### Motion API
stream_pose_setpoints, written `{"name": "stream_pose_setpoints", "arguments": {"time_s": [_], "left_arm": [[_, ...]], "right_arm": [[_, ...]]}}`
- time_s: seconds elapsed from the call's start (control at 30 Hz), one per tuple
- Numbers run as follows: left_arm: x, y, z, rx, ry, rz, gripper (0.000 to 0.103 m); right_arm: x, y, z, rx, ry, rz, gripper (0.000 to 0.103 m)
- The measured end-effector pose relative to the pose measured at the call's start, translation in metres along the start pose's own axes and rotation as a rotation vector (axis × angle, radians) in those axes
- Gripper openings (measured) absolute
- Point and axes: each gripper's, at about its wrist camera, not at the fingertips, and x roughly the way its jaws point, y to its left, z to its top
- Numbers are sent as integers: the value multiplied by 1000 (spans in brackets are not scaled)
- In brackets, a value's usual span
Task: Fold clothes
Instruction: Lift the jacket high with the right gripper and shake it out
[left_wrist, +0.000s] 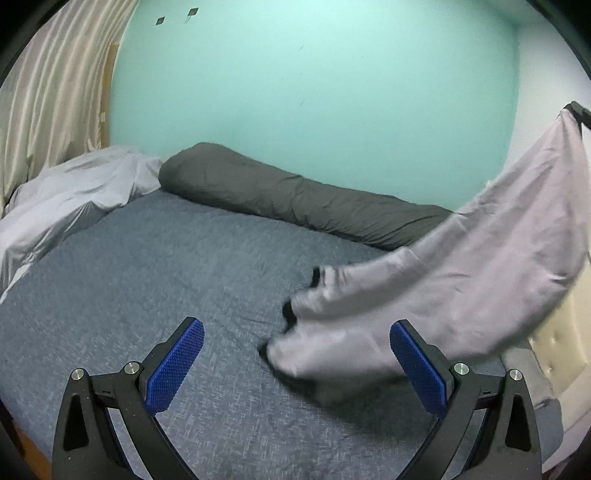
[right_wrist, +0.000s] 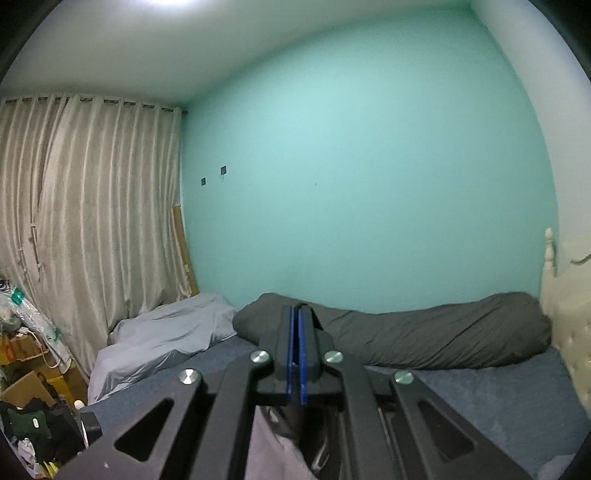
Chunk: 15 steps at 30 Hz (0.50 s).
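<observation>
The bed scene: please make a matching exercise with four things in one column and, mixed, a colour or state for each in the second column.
Things:
1. bolster
2. garment
3. left gripper
4. curtain

States:
A. open, holds nothing
B. dark grey, lies along the green wall
C. beige, hangs in folds
D. light grey, lifted by the right gripper, lower end trailing at the bed

Pairs: 1-B, 2-D, 3-A, 4-C
</observation>
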Motion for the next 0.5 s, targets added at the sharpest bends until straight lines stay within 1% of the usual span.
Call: {"name": "stream_pose_setpoints", "arguments": {"time_s": [0.17,0.27,0.37,0.47,0.5], "left_arm": [[-16,2,3,-3,-10,-10,103],[-23,3,4,6,-20,-11,103],[-28,7,5,5,-24,-19,103],[-27,11,3,4,-21,-20,103],[-25,12,0,2,-13,-23,103]], "right_arm": [[-39,13,33,-10,-24,-50,2],[-56,28,54,-23,-30,-74,2],[-64,44,71,-38,-27,-79,2],[-58,61,73,-76,-9,-76,2],[-49,63,69,-76,16,-73,2]]}}
